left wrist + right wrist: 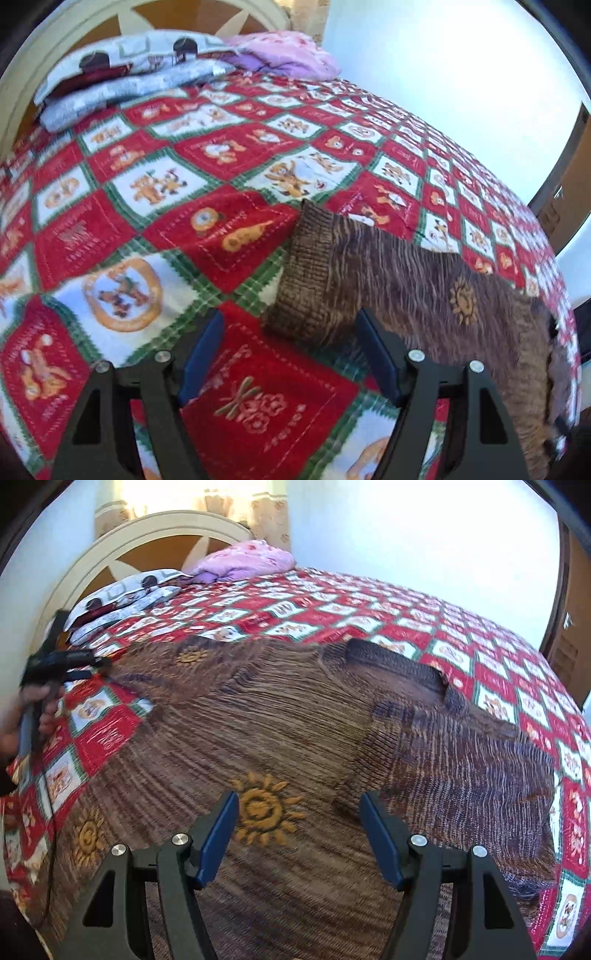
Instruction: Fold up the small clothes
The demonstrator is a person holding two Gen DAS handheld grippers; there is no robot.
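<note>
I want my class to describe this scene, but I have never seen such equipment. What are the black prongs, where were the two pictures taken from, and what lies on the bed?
A person holds a two-finger tool in each hand, each with its own camera. The left gripper and right gripper both stand open, holding nothing. A brown knitted sweater with orange suns lies spread on the red, white and green patchwork quilt. The left gripper's prongs point at the sweater's ribbed cuff. Pillows sit by the headboard.
</note>
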